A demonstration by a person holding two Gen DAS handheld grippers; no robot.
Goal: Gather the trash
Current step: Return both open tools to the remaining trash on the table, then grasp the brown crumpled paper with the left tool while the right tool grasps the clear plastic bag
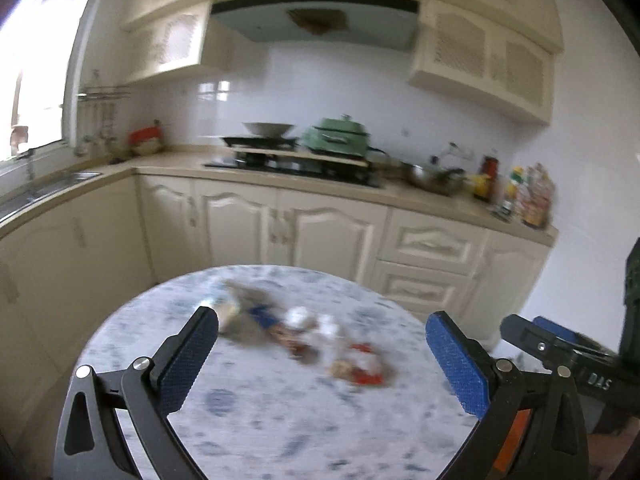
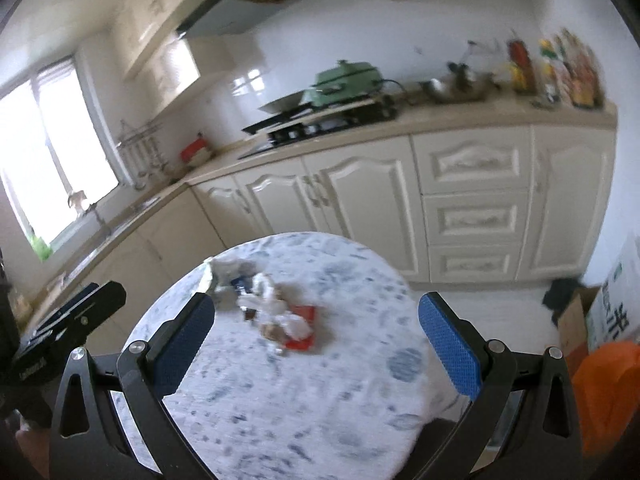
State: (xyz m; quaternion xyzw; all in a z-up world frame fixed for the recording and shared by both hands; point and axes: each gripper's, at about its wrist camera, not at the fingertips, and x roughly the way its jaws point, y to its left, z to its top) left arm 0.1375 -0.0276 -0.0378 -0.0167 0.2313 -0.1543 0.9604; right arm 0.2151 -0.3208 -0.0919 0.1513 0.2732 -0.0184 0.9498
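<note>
A blurred heap of trash [image 1: 304, 336] lies on a round table with a white and blue cloth [image 1: 248, 400]: crumpled white paper, a blue piece, a grey wrapper and a red wrapper [image 1: 366, 364]. My left gripper [image 1: 320, 360] is open and empty, above the table in front of the heap. In the right wrist view the same heap [image 2: 272, 312] with the red wrapper [image 2: 302, 330] lies mid-table [image 2: 304, 408]. My right gripper [image 2: 316, 344] is open and empty, also short of the heap. Each gripper shows at the other view's edge.
Cream kitchen cabinets [image 1: 280, 232] and a counter with a stove, a green pot [image 1: 338, 138] and bottles stand behind the table. A sink is at the left. An orange bag [image 2: 604, 396] and a cardboard box [image 2: 580, 320] sit on the floor at the right.
</note>
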